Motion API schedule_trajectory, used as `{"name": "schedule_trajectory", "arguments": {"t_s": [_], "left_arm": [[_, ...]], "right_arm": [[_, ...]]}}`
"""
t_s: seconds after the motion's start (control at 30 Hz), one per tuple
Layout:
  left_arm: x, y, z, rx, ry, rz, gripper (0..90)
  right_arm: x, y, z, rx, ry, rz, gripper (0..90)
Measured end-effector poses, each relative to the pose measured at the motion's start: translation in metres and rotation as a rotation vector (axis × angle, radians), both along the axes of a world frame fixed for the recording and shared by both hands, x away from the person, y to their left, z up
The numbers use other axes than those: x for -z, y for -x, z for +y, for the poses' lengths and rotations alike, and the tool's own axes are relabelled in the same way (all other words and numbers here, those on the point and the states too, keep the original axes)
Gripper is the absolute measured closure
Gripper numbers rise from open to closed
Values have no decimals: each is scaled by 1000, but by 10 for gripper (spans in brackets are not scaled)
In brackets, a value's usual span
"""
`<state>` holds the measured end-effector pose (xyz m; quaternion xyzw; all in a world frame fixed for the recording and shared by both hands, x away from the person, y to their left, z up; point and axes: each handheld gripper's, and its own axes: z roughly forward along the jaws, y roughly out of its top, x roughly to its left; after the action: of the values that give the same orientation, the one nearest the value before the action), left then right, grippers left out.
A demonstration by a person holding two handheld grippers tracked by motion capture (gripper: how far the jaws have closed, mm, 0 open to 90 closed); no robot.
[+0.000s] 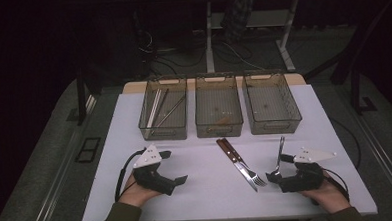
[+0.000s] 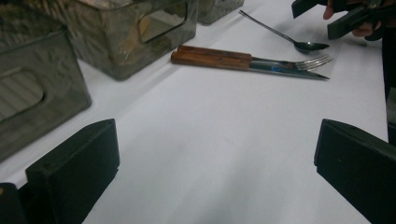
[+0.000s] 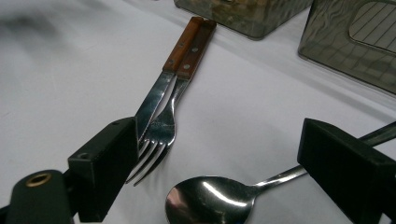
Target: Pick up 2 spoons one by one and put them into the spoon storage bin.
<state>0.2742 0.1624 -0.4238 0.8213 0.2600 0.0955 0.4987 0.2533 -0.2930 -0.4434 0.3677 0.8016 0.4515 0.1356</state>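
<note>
A knife (image 1: 246, 172) and a fork (image 1: 234, 158) with wooden handles lie side by side on the white table (image 1: 207, 190), just in front of the middle bin. To their right lies a steel spoon (image 1: 279, 154). My right gripper (image 1: 278, 168) rests low at the spoon's near end and is open. In the right gripper view the spoon's bowl (image 3: 210, 198) lies between the wide jaws, untouched, with the fork's tines (image 3: 154, 154) by the left jaw. My left gripper (image 1: 174, 167) is open over bare table at the left, and nothing lies between its jaws (image 2: 217, 154).
Three clear bins stand in a row at the back. The left bin (image 1: 164, 112) holds a few thin metal sticks; the middle bin (image 1: 219, 109) and the right bin (image 1: 271, 104) look nearly bare. The table's front edge is near my hands.
</note>
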Motion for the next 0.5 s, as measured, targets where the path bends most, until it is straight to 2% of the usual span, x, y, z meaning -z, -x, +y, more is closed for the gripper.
{"name": "schedule_trajectory", "arguments": {"t_s": [0.17,0.23,0.5], "left_arm": [[6,6,5,-16,10,26,0],[6,6,4,-11,8,24,0],[7,5,0,13,-1,26,0]], "right_arm": [[-3,1,-3,2,-4,10,124],[-5,1,-4,1,1,14,131],[-17,-3,-8,11,21,90,160]]}}
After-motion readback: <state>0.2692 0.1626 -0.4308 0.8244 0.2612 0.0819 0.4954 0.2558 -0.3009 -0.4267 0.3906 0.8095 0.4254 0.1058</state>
